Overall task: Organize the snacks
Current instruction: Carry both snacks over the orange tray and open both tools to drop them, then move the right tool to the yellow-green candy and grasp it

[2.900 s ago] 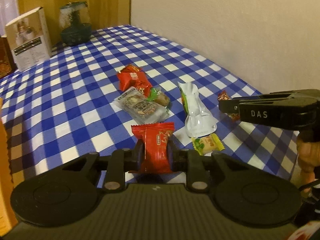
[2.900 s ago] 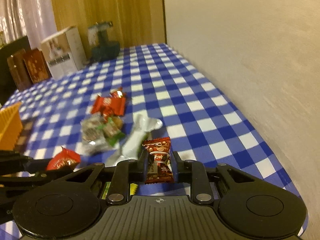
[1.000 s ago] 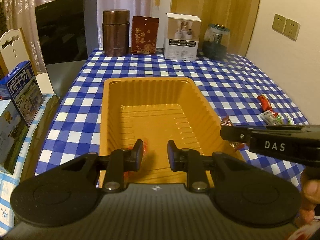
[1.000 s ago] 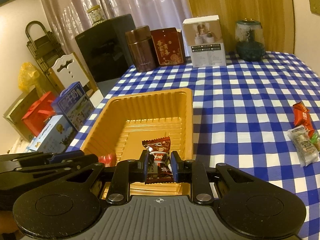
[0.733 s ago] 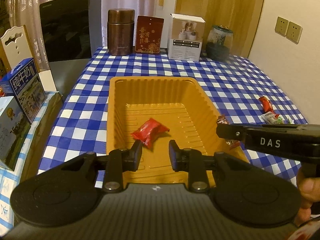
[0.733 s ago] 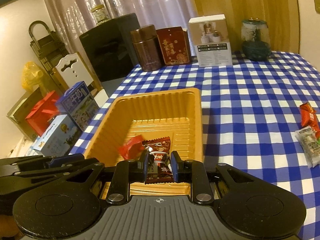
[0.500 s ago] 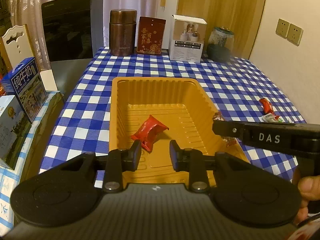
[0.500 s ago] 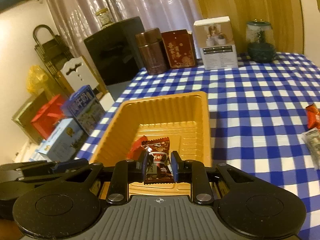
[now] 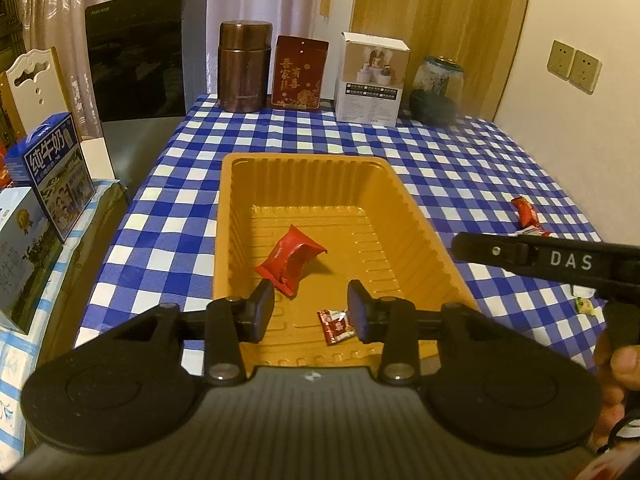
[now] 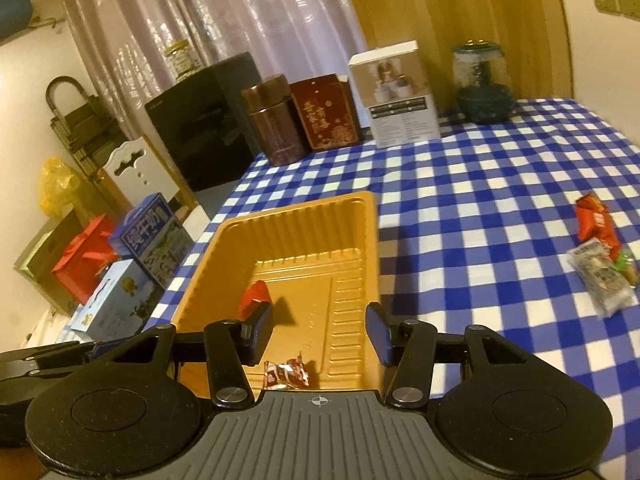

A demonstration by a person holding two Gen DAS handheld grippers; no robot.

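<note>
An orange plastic tray (image 9: 232, 216) sits on the blue checked tablecloth; it also shows in the right wrist view (image 10: 360, 240). In it lie a red snack packet (image 9: 291, 258) (image 10: 254, 298) and a small dark red candy (image 9: 335, 321) (image 10: 287, 374). My left gripper (image 9: 310, 310) is open and empty over the tray's near end. My right gripper (image 10: 319, 334) is open and empty above the small candy. Several snacks lie on the cloth to the right: a red packet (image 10: 594, 222) and a clear packet (image 10: 604, 278).
A brown canister (image 9: 243, 72), a red box (image 9: 299, 72), a white box (image 9: 372, 80) and a dark glass jar (image 9: 436, 90) stand at the table's far edge. Milk cartons (image 9: 56, 172) stand beyond the left edge. The wall (image 9: 580, 20) runs along the right.
My right gripper has opened and let the small dark red candy fall into the tray. My left gripper has opened wider; its red packet lies in the tray.
</note>
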